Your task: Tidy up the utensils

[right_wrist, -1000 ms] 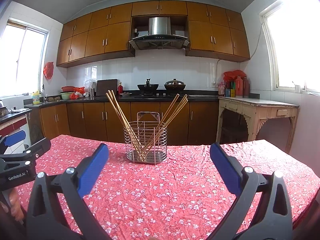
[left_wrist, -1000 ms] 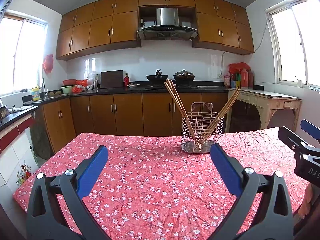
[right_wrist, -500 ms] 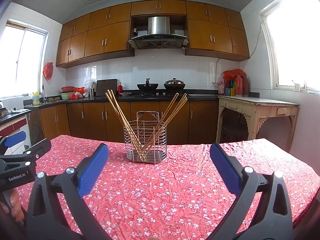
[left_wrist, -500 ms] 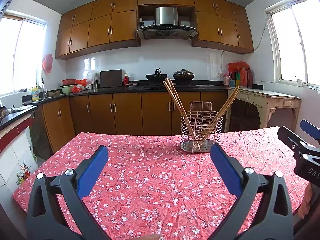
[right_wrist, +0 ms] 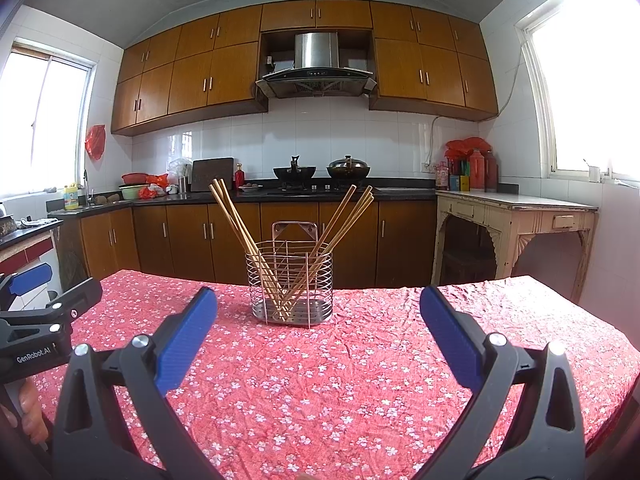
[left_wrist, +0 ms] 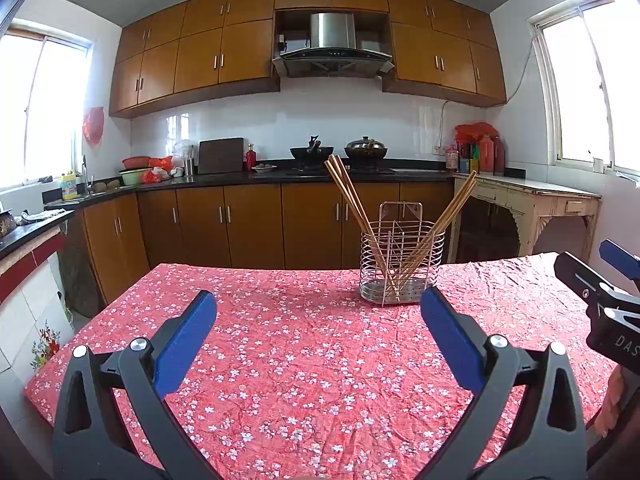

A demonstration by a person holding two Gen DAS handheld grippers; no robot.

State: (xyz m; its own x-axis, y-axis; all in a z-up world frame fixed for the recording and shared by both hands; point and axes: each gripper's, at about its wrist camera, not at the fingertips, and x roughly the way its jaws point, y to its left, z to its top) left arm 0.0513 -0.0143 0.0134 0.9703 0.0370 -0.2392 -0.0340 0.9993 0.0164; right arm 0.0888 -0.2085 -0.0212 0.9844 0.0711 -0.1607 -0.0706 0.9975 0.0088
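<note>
- Both grippers, left gripper (left_wrist: pixel 318 310) and right gripper (right_wrist: pixel 318 310), stay spread wide, empty, short of the wire holder (right_wrist: pixel 291 283).
- Chopsticks (right_wrist: pixel 236 222) remain inside it; nothing shifted.

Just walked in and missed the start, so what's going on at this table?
A person holds two blue-padded handheld grippers over the red floral tablecloth. Both the left gripper and the right gripper are open and holding nothing. Ahead stands a wire metal utensil basket with two bunches of wooden chopsticks leaning apart inside. Neither gripper touches it.
</note>
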